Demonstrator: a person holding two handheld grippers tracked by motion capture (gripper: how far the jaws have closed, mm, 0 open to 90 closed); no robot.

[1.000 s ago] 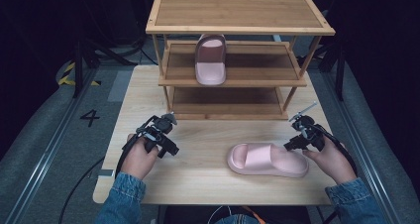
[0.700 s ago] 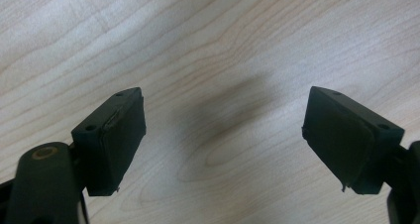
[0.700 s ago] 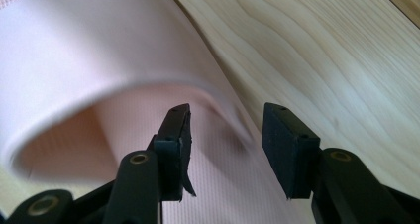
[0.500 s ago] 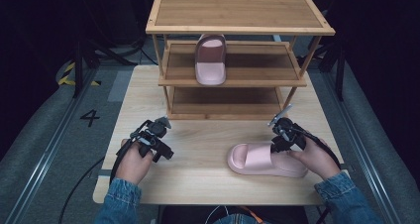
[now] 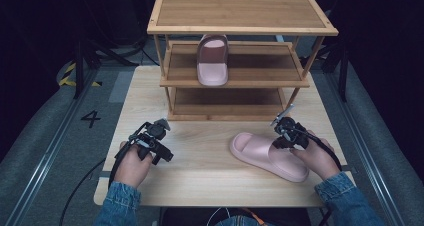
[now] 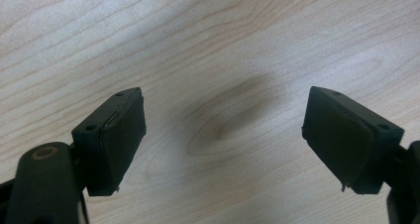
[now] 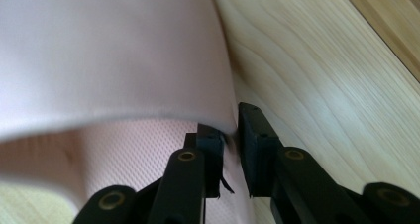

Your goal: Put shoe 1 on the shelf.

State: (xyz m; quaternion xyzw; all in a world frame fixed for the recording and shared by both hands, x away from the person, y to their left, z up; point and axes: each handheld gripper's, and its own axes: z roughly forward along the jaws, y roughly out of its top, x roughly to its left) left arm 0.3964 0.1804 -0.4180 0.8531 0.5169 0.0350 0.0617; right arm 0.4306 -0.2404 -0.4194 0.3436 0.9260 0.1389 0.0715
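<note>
We have the right tool (image 5: 278, 142) pinched on the strap edge of the soft pink foam slipper (image 5: 267, 156) lying flat on the pale wooden tabletop (image 5: 210, 171); its jaws have just been closing, and the thin wall sits between them. That edge gives a firm hold for lifting it toward the bamboo shoe rack (image 5: 240, 28), where its mate (image 5: 212, 61) waits on the middle shelf. Our left tool (image 5: 162, 146) hangs wide open, holding nothing.

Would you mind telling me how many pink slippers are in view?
2. One slipper stands on the rack's middle shelf. The other slipper lies on the table, its strap edge pinched by the right tongs. None seems hidden.
</note>
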